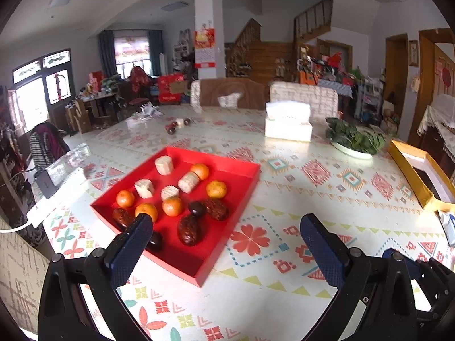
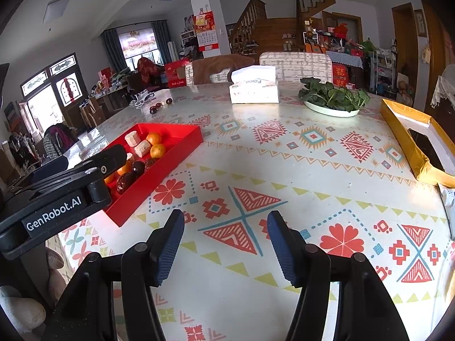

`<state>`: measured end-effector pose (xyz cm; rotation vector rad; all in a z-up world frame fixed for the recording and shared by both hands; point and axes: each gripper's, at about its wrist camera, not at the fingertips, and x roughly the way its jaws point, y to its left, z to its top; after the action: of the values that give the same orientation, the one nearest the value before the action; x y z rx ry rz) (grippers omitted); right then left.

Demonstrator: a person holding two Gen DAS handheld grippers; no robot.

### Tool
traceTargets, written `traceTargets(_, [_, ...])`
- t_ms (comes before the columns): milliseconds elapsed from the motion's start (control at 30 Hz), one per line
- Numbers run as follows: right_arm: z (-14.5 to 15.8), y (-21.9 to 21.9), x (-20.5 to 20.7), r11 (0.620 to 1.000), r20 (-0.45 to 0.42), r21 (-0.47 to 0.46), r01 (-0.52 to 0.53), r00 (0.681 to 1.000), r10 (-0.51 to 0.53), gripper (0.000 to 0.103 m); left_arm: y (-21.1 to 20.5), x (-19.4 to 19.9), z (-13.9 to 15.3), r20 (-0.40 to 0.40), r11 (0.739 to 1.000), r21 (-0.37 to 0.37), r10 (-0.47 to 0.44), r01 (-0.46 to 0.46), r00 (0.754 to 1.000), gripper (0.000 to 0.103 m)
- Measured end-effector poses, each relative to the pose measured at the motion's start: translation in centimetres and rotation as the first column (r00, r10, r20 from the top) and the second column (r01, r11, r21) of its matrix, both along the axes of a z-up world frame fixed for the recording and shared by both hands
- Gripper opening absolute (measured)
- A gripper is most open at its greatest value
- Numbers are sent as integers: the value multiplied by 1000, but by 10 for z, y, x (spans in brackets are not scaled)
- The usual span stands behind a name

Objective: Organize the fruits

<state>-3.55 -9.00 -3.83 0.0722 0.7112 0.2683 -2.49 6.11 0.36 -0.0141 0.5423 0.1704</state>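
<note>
Patterned cloth is covering the big table, and a cluttered living room is stretching behind it. Sitting at about ten o'clock from the right gripper, the red tray is holding the fruits: tangerines, dark dates and pale cut chunks, mixed rather than grouped. Both tools are standing spread with nothing between their pads; the left gripper is hovering over the tray's near corner, its left finger reaching over a tangerine. Round fruit is probably going to roll if nudged sideways, and a careless push on the tray wall could be sliding it toward the table edge at nine o'clock.
</note>
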Motion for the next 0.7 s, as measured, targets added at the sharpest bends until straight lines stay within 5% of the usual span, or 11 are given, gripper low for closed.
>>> traceTargets(133, [2, 4, -2, 1000, 9, -1, -10, 1000, 10, 66, 4, -31, 21, 188, 996, 10, 90, -94, 978, 103])
traceTargets(267, [5, 10, -3, 1000, 20, -4, -22, 1000, 22, 66, 9, -46, 24, 257, 994, -13, 108, -109, 960, 103])
traceTargets(700, [0, 31, -1, 996, 2, -41, -78, 997, 78, 69, 31, -8, -2, 30, 992, -72, 107, -104, 994, 103])
